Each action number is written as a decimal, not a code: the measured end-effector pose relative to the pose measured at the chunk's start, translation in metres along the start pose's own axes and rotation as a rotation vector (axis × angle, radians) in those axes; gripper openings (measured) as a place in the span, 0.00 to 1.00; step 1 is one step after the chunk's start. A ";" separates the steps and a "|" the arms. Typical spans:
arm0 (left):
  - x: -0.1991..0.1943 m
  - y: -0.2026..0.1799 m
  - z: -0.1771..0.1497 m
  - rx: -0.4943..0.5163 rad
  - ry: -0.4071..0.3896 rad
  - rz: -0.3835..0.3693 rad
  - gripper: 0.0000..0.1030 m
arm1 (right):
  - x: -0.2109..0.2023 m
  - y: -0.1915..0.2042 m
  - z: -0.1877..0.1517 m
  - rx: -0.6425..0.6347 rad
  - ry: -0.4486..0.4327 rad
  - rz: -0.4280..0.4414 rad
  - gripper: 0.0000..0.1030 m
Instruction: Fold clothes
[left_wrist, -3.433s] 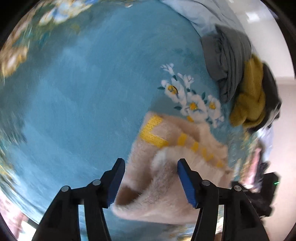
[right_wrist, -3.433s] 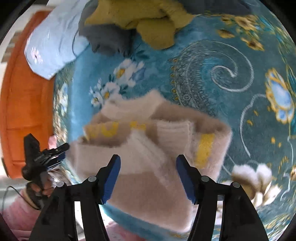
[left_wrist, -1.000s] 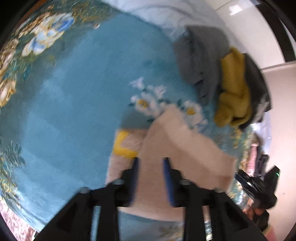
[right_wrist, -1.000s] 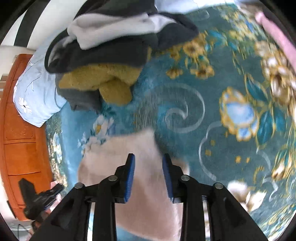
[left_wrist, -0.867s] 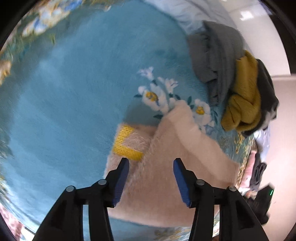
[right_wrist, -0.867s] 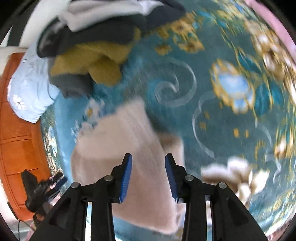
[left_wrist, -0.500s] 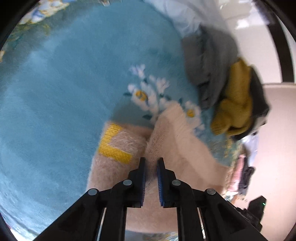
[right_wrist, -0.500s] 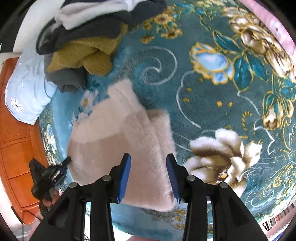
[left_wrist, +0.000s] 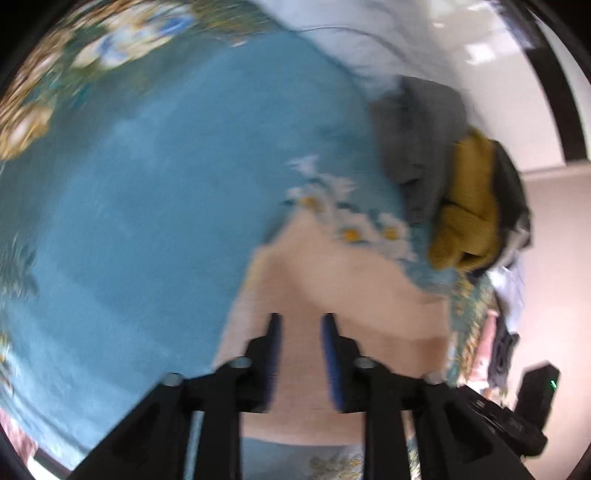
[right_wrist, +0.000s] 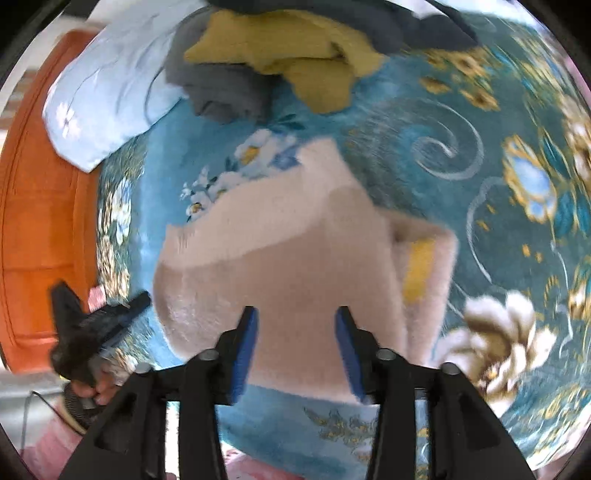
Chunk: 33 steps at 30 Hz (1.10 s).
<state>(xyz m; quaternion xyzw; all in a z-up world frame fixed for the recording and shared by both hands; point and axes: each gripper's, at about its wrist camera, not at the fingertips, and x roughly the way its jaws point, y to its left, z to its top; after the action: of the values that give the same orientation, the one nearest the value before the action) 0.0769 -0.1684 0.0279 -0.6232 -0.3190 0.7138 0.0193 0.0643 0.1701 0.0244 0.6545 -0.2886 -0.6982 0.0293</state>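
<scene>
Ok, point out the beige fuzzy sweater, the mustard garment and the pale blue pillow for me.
beige fuzzy sweater (right_wrist: 280, 273): right wrist view, middle of its folded top panel.
mustard garment (right_wrist: 295, 48): right wrist view, its broad upper fold.
pale blue pillow (right_wrist: 110, 88): right wrist view, centre of the cover.

The left wrist view is smeared by motion, so the folded cream sweater (left_wrist: 332, 280) shows no knit or edge detail, and whether the left gripper (left_wrist: 302, 325) pinches it or merely hovers over it cannot be told. The pile of clothes (right_wrist: 288, 48) is cut off by the top edge of the right wrist view, with the dark garment (right_wrist: 388, 22) on top only partly seen. The yellow patch (right_wrist: 417, 269) is half tucked under a fold, its shape unreadable, and the hand (right_wrist: 92, 391) gripping the other tool is a blur.
</scene>
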 end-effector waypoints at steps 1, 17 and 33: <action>0.004 -0.003 0.001 0.020 0.013 0.001 0.43 | 0.004 0.002 0.001 -0.010 0.003 -0.011 0.55; 0.014 0.051 0.001 -0.104 -0.028 0.111 0.50 | 0.024 -0.028 0.020 0.027 -0.056 -0.097 0.57; 0.025 0.014 -0.001 0.077 0.011 0.061 0.11 | 0.001 -0.043 0.013 0.110 -0.083 -0.010 0.11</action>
<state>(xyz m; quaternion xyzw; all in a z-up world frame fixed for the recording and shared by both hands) 0.0776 -0.1680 -0.0004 -0.6354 -0.2721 0.7222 0.0233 0.0667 0.2098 0.0047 0.6271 -0.3241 -0.7080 -0.0223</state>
